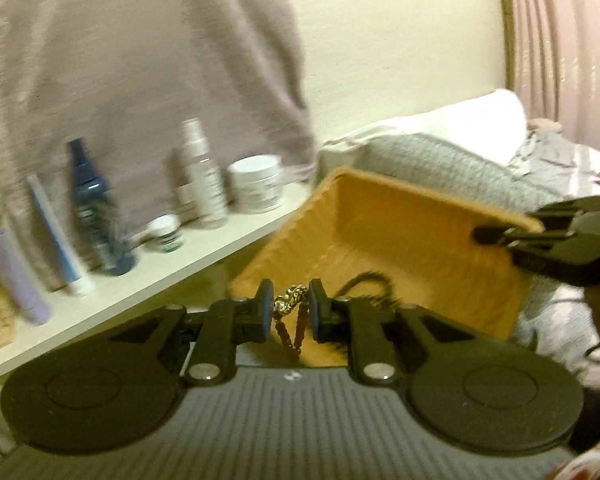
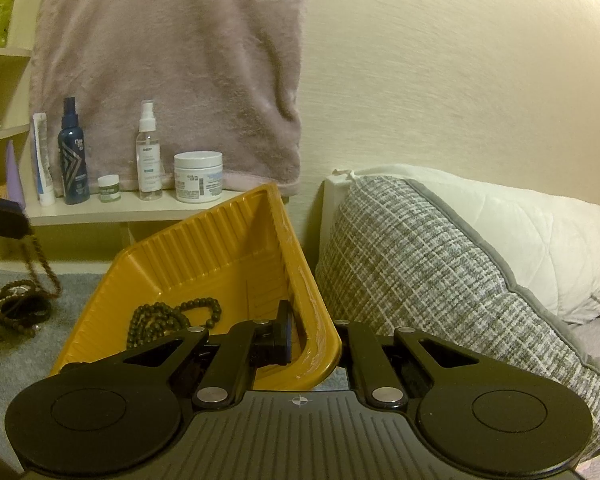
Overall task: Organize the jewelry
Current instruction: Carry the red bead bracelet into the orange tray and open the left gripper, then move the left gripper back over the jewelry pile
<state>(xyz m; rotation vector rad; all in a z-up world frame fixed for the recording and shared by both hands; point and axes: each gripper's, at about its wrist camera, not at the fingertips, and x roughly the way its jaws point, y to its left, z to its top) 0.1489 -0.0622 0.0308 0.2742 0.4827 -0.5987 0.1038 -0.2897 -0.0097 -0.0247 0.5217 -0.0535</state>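
My left gripper (image 1: 291, 307) is shut on a brown beaded necklace (image 1: 290, 326) with a gold knotted part, held just above the near edge of the yellow tray (image 1: 400, 216). A dark beaded necklace (image 2: 160, 318) lies inside the tray (image 2: 220, 248). My right gripper (image 2: 312, 340) is shut on the tray's near right rim and holds it tilted. In the right wrist view the left gripper (image 2: 4, 220) shows at the far left with the brown necklace (image 2: 44, 264) hanging from it. A pile of more jewelry (image 2: 12, 308) lies on the grey surface at the left.
A white shelf (image 2: 120, 210) holds several bottles and jars, among them a dark blue spray bottle (image 2: 73, 152) and a white jar (image 2: 198, 176). A pinkish towel (image 2: 172, 60) hangs above. A grey woven pillow (image 2: 420, 272) and a white pillow (image 2: 520, 232) lie at the right.
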